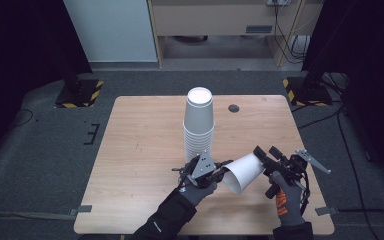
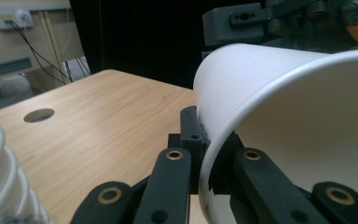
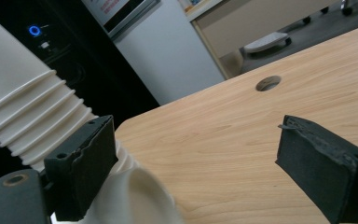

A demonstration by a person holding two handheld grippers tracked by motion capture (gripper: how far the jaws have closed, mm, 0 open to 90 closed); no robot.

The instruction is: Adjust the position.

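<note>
Left hand-held gripper (image 2: 204,140) clamped on cup (image 1: 244,172) rim; right hand-held gripper (image 3: 200,163) jaws spread, cup base between them, contact unclear. Stack (image 1: 199,125) base hidden.

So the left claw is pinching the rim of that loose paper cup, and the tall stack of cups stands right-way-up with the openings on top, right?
Not quite. The left claw does pinch the loose paper cup by its rim, but the stack of cups stands upside down: the high view shows a closed base on top and the rims ringed below.
</note>
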